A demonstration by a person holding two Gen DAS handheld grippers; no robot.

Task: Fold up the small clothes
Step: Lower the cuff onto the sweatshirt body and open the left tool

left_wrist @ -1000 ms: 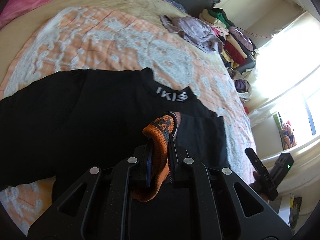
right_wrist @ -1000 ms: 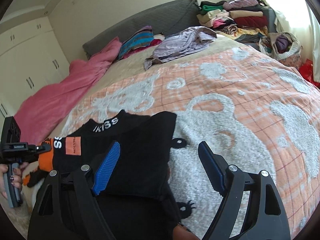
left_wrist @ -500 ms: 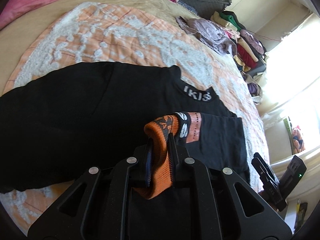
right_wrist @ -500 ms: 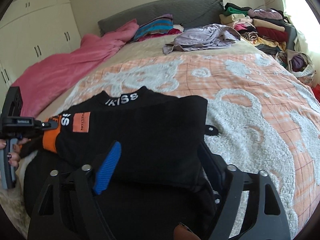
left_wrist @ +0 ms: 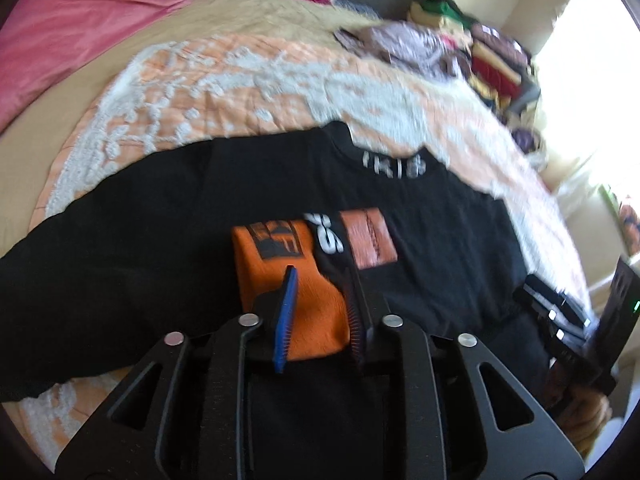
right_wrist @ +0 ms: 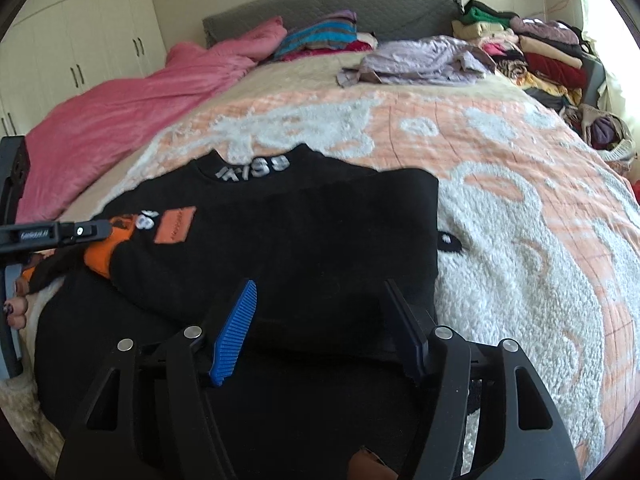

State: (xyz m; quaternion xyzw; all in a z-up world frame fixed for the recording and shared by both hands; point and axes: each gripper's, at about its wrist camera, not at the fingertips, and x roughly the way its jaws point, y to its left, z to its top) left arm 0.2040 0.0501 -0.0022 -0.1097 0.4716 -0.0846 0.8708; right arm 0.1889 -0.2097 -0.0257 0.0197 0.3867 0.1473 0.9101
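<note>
Left wrist view: the left tongs [left_wrist: 320,300] point down onto the black top [left_wrist: 168,248], which lies flat on the bed's orange-and-white blanket [left_wrist: 248,80]. The orange cuff [left_wrist: 280,264] of the folded-in sleeve sits between the 2 fingers, and the jaws are opening, so the pads now stand just off the cloth on either side instead of pinching it. The sleeve runs from the cuff toward the right of this view, across the body of the top, past the orange patch [left_wrist: 370,238]; the collar with its white lettering [left_wrist: 392,168] lies straight ahead of the tongs, farther up the bed. The right tongs [left_wrist: 560,316] show blurred at the right edge, low over the far side of the top.

Right wrist view: the right tongs [right_wrist: 320,320] are spread wide with the jaws closing, and the near edge of the folded black panel [right_wrist: 320,240] lies between the 2 fingers, not yet pressed by either pad. The top's long axis runs away from these tongs toward the collar [right_wrist: 252,168], with the hem end nearest the camera. The left tongs [right_wrist: 96,229] reach in level from the left at the orange cuff [right_wrist: 100,256].

Judged from this layout, the next fold turns on the near hem lying directly under the right tongs, so that hand is better placed to lift it toward the collar; the left is nearer the cuff side and would only need to clear or steady it.
</note>
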